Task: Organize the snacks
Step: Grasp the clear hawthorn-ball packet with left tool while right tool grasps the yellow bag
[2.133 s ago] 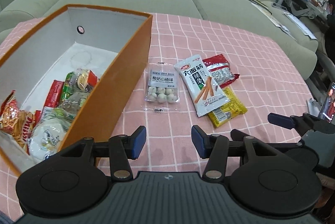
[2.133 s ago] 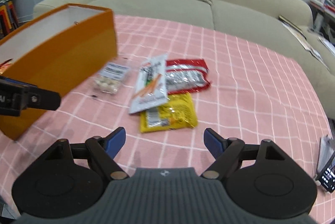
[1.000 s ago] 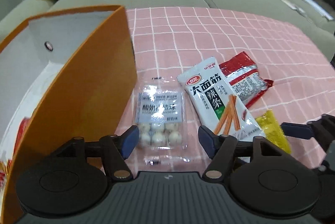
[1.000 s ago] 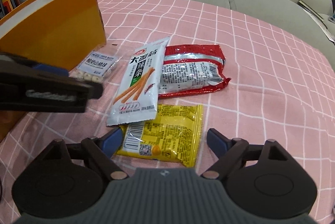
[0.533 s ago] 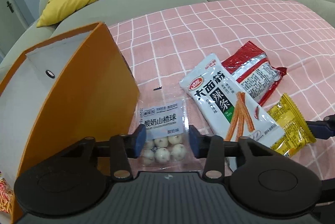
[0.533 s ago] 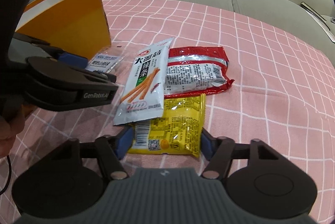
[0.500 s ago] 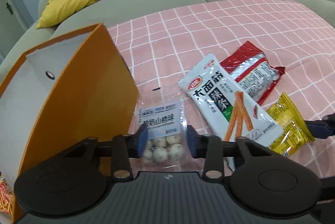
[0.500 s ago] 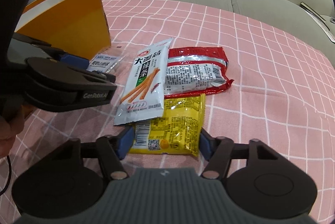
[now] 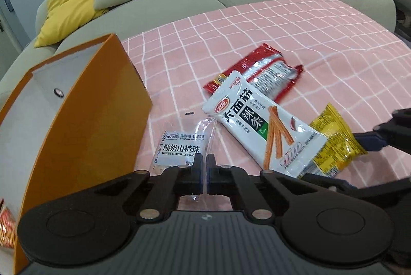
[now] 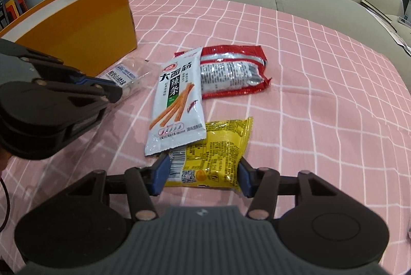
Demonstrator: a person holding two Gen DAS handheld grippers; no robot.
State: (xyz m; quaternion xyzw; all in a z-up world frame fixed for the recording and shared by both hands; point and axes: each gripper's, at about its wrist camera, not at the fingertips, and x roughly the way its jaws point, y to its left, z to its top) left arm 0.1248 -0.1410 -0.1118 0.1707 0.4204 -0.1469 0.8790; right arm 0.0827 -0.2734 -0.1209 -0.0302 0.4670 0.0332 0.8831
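Clear hawthorn-ball packet point(image 9: 179, 146) lies beside the orange box point(image 9: 84, 115); white point(image 10: 177, 97), red point(image 10: 231, 72) and yellow point(image 10: 213, 154) packets overlap nearby.

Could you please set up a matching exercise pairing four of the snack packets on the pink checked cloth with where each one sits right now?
Things:
1. clear hawthorn-ball packet
2. yellow packet
3. white spicy-strip packet
4. red packet

Places:
A. lying across the top edge of the yellow one
B. farthest from both grippers, partly under the white one
C. pinched in the left gripper, beside the orange box
D. between the fingers of the right gripper

Pairs: 1-C, 2-D, 3-A, 4-B
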